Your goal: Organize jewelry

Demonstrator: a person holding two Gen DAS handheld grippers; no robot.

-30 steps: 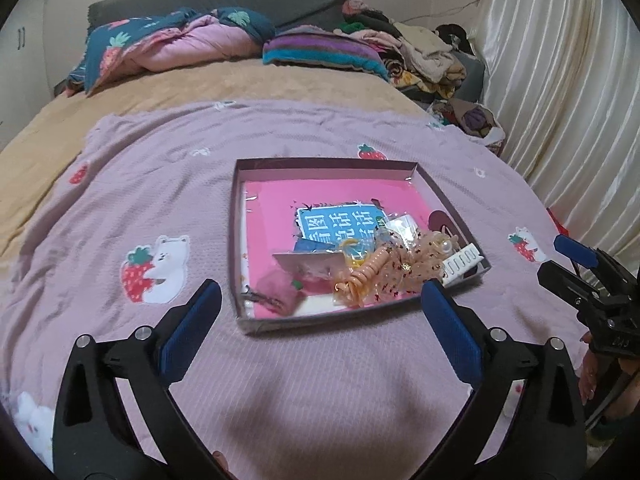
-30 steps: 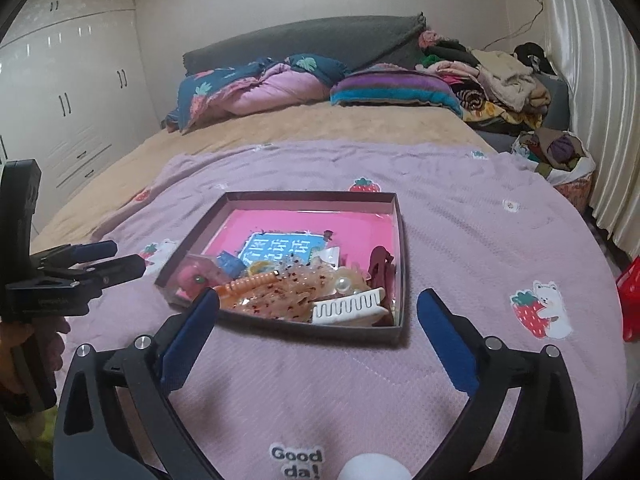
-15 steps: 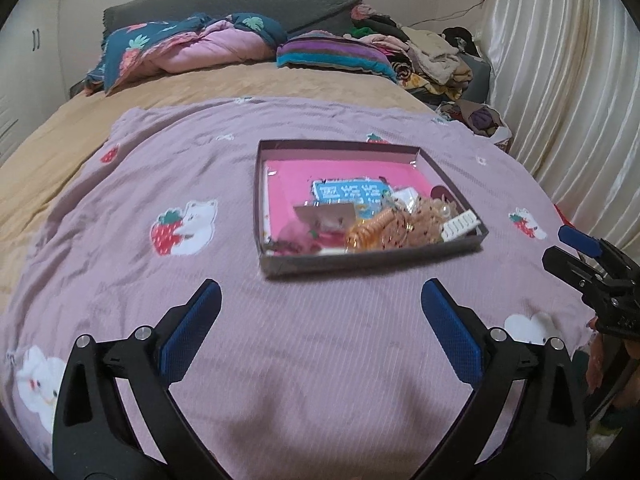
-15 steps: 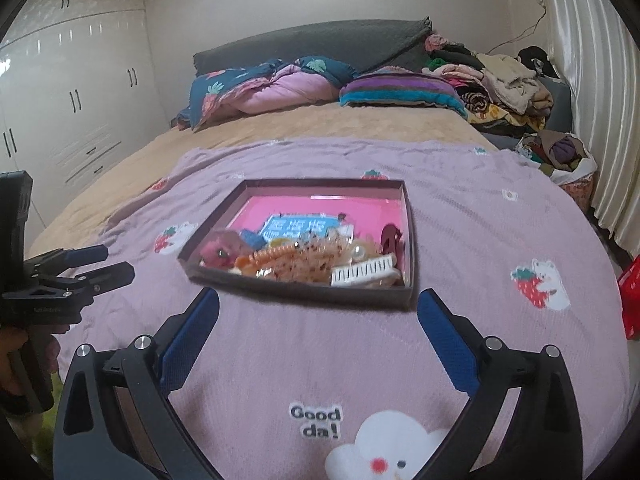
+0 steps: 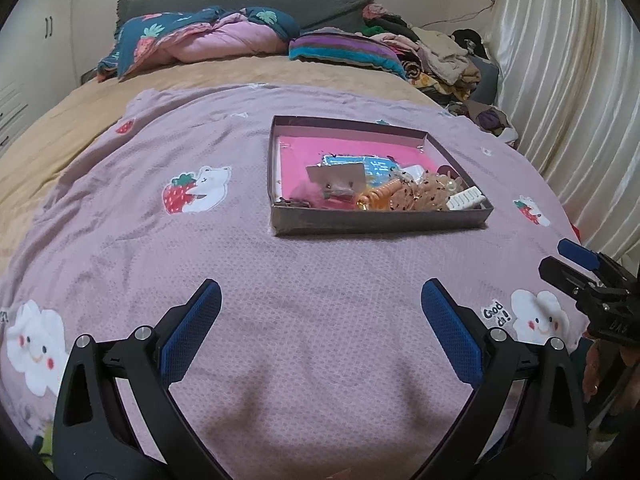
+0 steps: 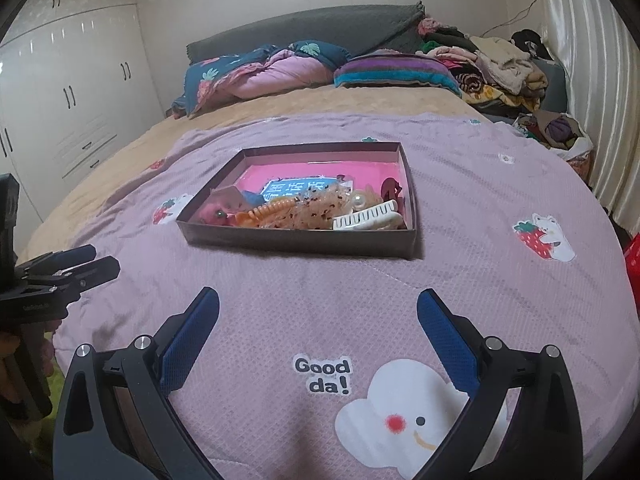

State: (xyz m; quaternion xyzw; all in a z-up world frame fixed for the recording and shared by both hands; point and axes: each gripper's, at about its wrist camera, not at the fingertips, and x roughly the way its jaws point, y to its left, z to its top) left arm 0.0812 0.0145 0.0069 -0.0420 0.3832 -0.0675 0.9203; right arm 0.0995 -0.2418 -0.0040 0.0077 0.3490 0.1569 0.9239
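On bed: box (image 6: pixel 304 240) holds hair clips (image 6: pixel 366 216) in jumbled heap. My left gripper (image 5: pixel 320 326), right gripper (image 6: pixel 318 322) both spread wide, empty. Approach slow, pick one pc only.

A shallow dark box (image 6: pixel 304 242), pink inside, holds heaped hair clips (image 6: pixel 366 216) and jewelry.

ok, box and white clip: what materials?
Box: looks like cardboard, matte dark outside, thin straight walls, glossy pink liner. White clip: likely hard plastic, smooth with a slight sheen, moulded teeth. Neither is certain from sight alone.
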